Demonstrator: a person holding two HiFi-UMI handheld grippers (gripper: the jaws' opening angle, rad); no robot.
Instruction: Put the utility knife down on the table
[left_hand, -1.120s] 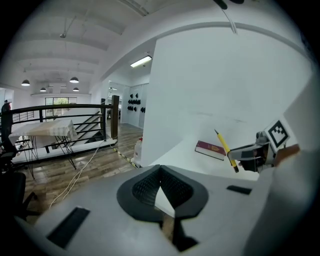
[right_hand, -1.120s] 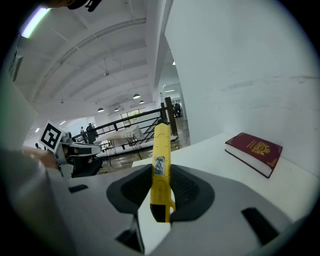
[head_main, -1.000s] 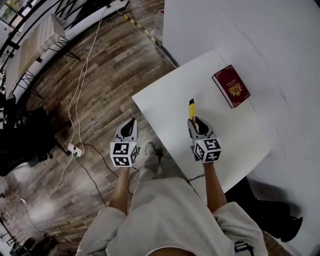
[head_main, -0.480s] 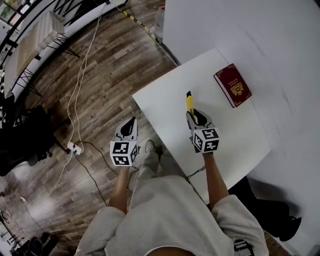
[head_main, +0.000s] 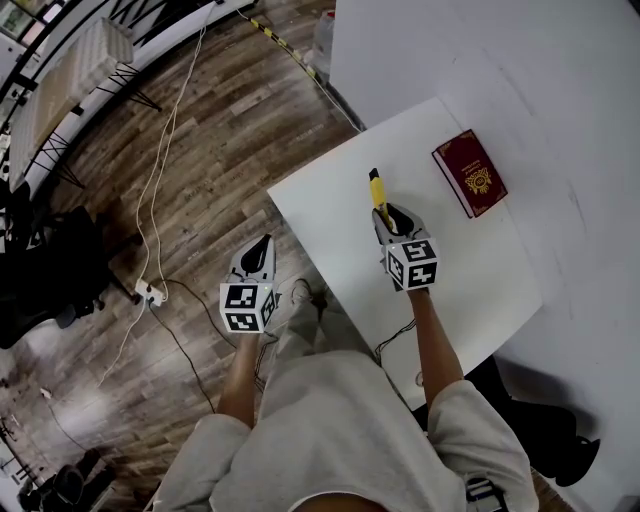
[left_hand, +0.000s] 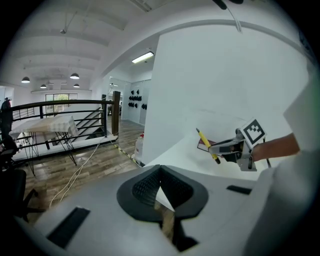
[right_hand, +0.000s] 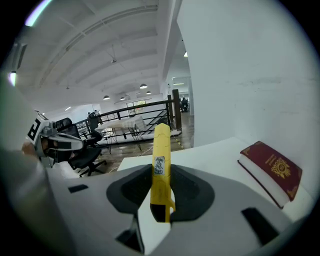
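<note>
Utility knife (right_hand: 161, 165), clamped by its rear end in the right tongs (head_main: 386, 216), is held over the tabletop (head_main: 325, 215). It is judged light, rigid and smooth-cased, best gripped on its flat sides. Left tongs (head_main: 263, 243) are closed together, empty.

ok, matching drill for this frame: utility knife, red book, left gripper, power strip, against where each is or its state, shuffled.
1 utility knife
2 red book
3 left gripper
4 power strip

A lying flat on the white table
B on the wood floor, cable attached
C clamped in the right gripper, above the table
D jaws together, empty, over the floor beside the table

Pairs: 1-C, 2-A, 3-D, 4-B
</note>
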